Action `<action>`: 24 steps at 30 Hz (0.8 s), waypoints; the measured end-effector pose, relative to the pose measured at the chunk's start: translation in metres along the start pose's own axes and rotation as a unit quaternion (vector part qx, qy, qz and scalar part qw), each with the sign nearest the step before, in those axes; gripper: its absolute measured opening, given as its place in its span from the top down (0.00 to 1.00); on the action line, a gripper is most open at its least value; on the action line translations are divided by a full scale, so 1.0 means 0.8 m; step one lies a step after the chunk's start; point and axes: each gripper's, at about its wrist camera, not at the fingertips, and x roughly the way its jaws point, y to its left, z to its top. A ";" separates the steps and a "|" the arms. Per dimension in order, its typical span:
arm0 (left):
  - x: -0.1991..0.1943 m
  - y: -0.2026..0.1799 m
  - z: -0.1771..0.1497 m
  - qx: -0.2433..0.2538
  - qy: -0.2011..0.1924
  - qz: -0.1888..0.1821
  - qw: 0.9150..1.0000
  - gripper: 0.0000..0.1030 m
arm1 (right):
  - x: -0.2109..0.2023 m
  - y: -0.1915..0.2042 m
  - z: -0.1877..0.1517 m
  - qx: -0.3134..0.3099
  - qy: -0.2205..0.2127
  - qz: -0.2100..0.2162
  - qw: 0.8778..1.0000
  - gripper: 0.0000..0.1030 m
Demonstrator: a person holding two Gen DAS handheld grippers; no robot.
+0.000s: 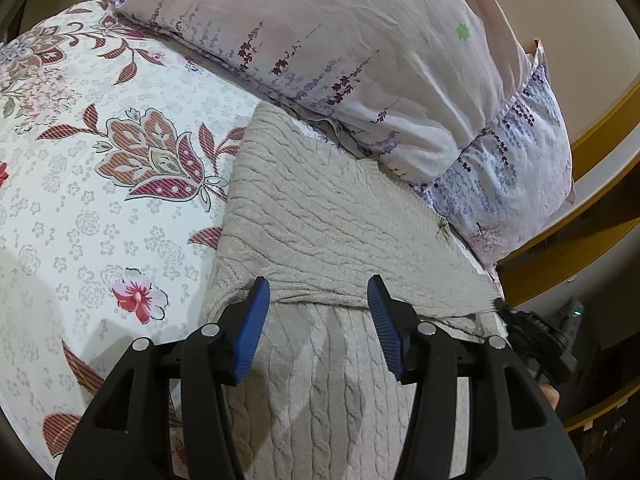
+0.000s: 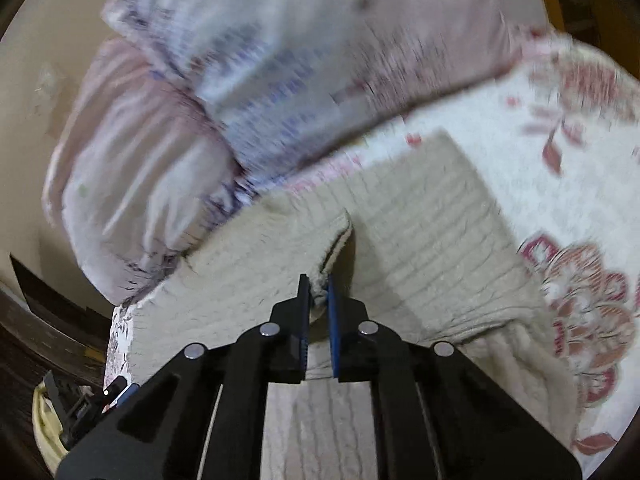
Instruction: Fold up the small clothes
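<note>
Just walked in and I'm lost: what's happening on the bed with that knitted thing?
A person is folding a beige cable-knit sweater on the floral bedsheet, using a handheld gripper in each hand. The right gripper is shut on an edge of the sweater, lifting a flap of it. The left gripper is open above the sweater, gripping nothing. Pillows lie just behind.

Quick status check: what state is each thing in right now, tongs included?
Sweater: partly folded on the bed, one edge lifted.
Left tongs: open, above the sweater, holding nothing.
Right tongs: shut on the sweater's lifted edge.
Pillows: stacked beside the sweater.
Bedsheet: spread flat.
</note>
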 end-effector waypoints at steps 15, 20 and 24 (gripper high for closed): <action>-0.011 -0.002 -0.013 0.017 0.010 -0.005 1.000 0.49 | 0.012 -0.008 -0.033 -0.043 0.036 -0.079 0.995 0.88; -0.044 0.001 -0.028 0.039 0.008 -0.019 0.999 0.48 | -0.026 -0.014 -0.031 -0.042 0.029 -0.034 0.998 0.50; -0.074 0.024 -0.047 0.036 0.016 -0.008 0.999 0.47 | -0.073 -0.037 -0.036 -0.054 0.029 -0.012 0.998 0.46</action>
